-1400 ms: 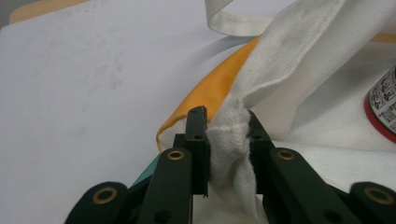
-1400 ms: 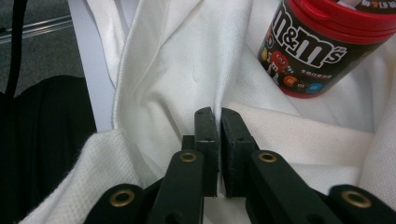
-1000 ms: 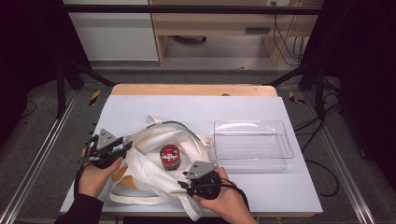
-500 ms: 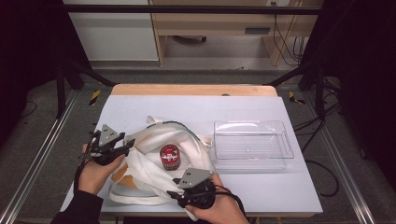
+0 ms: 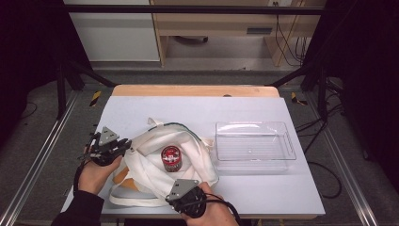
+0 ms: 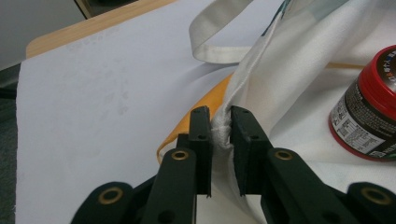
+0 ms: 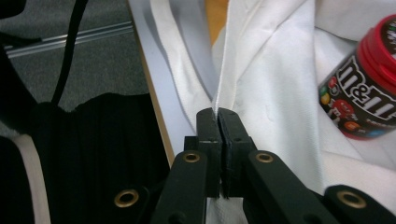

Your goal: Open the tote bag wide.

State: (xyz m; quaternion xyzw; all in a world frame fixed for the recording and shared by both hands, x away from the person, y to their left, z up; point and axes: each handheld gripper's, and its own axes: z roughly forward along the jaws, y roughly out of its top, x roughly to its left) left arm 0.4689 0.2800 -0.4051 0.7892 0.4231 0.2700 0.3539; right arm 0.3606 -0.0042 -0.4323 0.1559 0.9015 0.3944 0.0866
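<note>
A white cloth bag [image 5: 193,150] lies crumpled on the white table, with a red-lidded candy jar [image 5: 171,158] on it. My left gripper [image 5: 127,147] is at the bag's left side. Its jaws have just closed and pinch a bunched fold of the bag [image 6: 289,60] between the left gripper's [image 6: 220,123] pads, with the jar [image 6: 369,112] off to the right. My right gripper [image 5: 173,195] is at the table's front edge. Its jaws have just closed too, and the right gripper [image 7: 217,122] clamps the bag's stitched hem [image 7: 219,70]. The jar [image 7: 369,98] lies beyond, on its right.
An empty clear plastic tray [image 5: 254,146] stands just right of the bag. An orange panel [image 6: 210,100] shows under the white cloth, and a strap [image 6: 219,42] loops onto the table. A wooden strip [image 5: 195,90] borders the far edge.
My right hand has slid left and nearer the front edge, and its jaws now sit on the bag's hem. The left hand has stayed about where it was.
</note>
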